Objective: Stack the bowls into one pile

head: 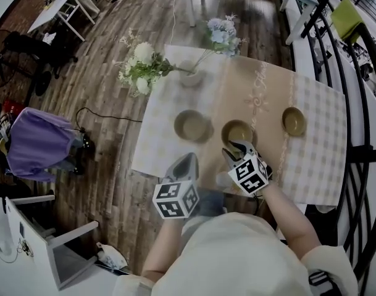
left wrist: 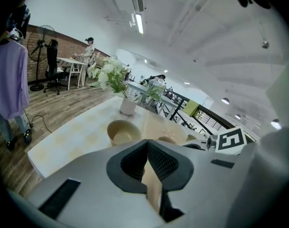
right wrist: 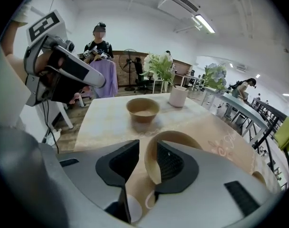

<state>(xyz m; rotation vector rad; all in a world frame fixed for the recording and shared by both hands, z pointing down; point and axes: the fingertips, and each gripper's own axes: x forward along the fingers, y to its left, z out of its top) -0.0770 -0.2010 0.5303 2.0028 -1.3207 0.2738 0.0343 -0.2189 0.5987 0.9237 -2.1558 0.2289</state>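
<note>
On the table [head: 311,165], bowls: left bowl [head: 192,125], middle bowl [head: 237,132], right bowl [head: 294,121], in a row, unstacked.
My right gripper [head: 233,148]: jaws wide, straddling middle bowl's near rim.
My left gripper [head: 189,160]: jaws closed, empty, at the table's near edge.

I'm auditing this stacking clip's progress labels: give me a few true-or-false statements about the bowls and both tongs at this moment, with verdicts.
1. The left bowl, middle bowl and right bowl stand apart, unstacked. True.
2. The right tongs are clamped on the right bowl. False: they stand open, with the middle bowl's rim between them.
3. The left tongs are shut with nothing in them. True.
4. The vase of white flowers stands inside the left bowl. False: it stands on the tablecloth, beyond that bowl.
</note>
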